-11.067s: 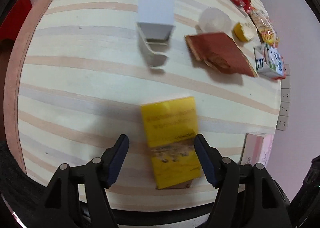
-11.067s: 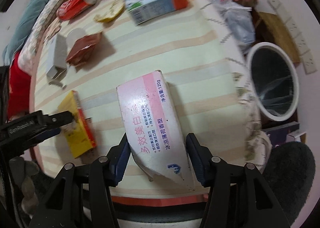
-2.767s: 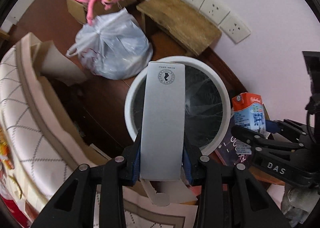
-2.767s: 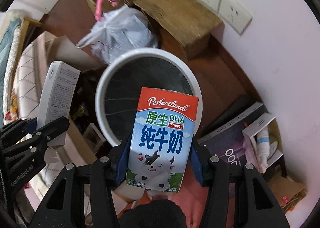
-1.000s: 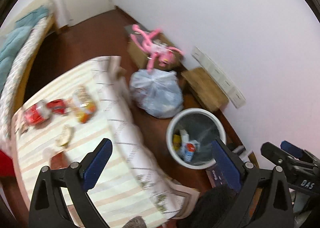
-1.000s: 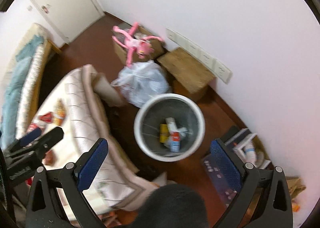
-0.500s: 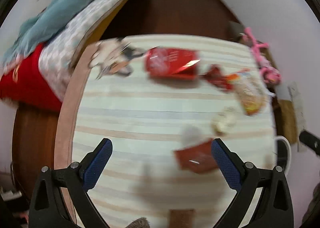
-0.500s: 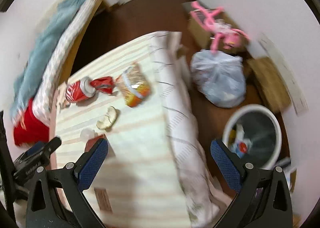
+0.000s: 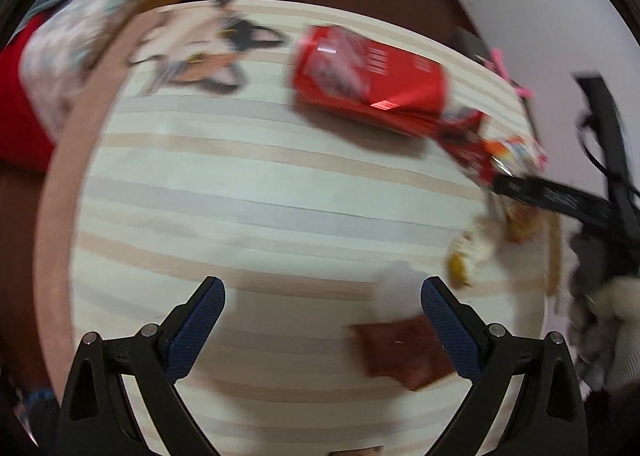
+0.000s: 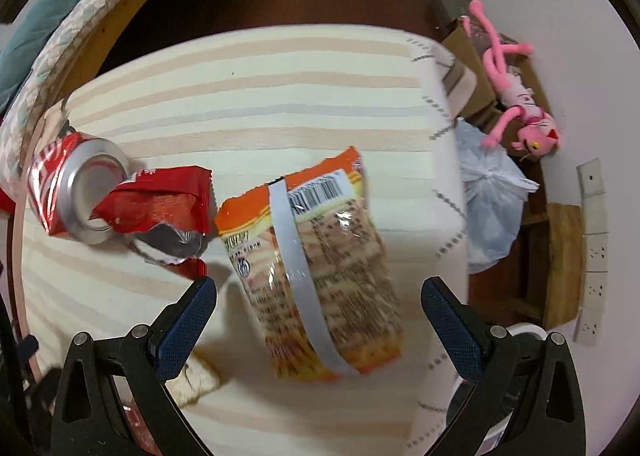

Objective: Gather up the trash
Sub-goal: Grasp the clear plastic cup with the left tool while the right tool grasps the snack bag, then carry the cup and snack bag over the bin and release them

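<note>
My left gripper (image 9: 322, 314) is open and empty above the striped table (image 9: 240, 196). A brown wrapper (image 9: 400, 352) lies just inside its right finger, with a whitish clear cup (image 9: 396, 288) behind it. A red can (image 9: 368, 80) lies at the far side. My right gripper (image 10: 318, 316) is open and empty, with an orange snack bag (image 10: 316, 268) between its fingers. A red can (image 10: 68, 188) and a torn red wrapper (image 10: 160, 208) lie to its left. A yellowish peel (image 9: 468, 256) lies at the right in the left wrist view.
The white bin's rim (image 10: 524, 330) shows low right, off the table's edge. A tied plastic bag (image 10: 492, 200), a pink plush toy (image 10: 516, 96) on a cardboard box and a wooden stool (image 10: 564, 264) stand on the floor by the wall. The right gripper's arm (image 9: 560, 196) shows in the left wrist view.
Both grippers have dropped closer to the table. The orange bag now sits between the right fingers, and the brown wrapper is by the left gripper's right finger.
</note>
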The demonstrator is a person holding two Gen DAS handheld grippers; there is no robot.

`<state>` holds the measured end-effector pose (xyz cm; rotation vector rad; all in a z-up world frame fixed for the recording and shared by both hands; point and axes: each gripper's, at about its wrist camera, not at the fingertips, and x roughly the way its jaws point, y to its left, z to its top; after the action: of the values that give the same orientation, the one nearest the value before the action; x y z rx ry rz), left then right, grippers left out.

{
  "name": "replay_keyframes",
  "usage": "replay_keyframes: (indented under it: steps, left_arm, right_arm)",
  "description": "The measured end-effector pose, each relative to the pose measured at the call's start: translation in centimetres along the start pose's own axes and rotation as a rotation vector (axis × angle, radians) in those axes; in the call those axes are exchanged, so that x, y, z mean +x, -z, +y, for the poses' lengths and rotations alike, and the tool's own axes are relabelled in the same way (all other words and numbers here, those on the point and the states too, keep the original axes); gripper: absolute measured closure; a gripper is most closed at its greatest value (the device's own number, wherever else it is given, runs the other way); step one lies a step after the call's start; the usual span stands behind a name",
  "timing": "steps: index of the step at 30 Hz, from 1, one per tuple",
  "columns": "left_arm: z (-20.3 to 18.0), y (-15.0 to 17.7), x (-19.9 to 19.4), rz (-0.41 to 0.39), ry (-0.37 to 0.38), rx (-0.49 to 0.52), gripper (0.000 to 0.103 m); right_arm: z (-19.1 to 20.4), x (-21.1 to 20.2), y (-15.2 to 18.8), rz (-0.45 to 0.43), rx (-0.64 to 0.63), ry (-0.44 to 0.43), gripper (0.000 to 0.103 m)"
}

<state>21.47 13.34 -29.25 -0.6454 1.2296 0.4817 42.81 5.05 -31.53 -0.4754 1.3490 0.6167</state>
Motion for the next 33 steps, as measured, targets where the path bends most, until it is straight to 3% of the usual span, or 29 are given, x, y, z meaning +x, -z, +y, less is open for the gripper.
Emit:
replay_keyframes:
  steps: [3,5,7,10,11,19,24,33]
  left_arm:
    - [-1.7,0.6,0.9,0.02,0.034,0.058,0.006]
    - [-2.7,1.0,1.5,0.034,0.033,0.087,0.026]
    - [-3.3,1.4,2.2,0.042,0.023,0.104,0.039]
    - [-4.0,1.8,2.5,0.031,0.012,0.124,0.063]
    - [-4.2,2.1,2.5,0.028,0.006,0.13,0.066]
    - [-4.7,3.0,2.2,-0.024,-0.06,0.172,0.066]
    - [-3.2,2.9,1.4,-0.054,-0.103,0.163,0.066]
    - [-1.7,4.0,-4.6,-0.196,-0.177,0.168,0.066]
  right_arm:
    - [0.3,-0.1,0.5,-0.015,-0.02,0.027,0.023]
    - [0.2,-0.6,1.2,-0.02,-0.023,0.027,0.034]
    - [0.1,-1.1,2.0,-0.02,-0.021,0.024,0.045]
    - [-0.2,-1.7,3.9,-0.014,-0.015,0.006,0.046]
    - [-0.3,-1.9,4.6,-0.012,-0.008,-0.004,0.046]
    - [0.5,-3.2,10.7,0.007,0.045,-0.054,0.046]
    - [2.1,-3.4,13.2,0.023,0.049,-0.075,0.046]
    - [3.6,-7.7,15.3,-0.057,0.057,-0.127,0.048]
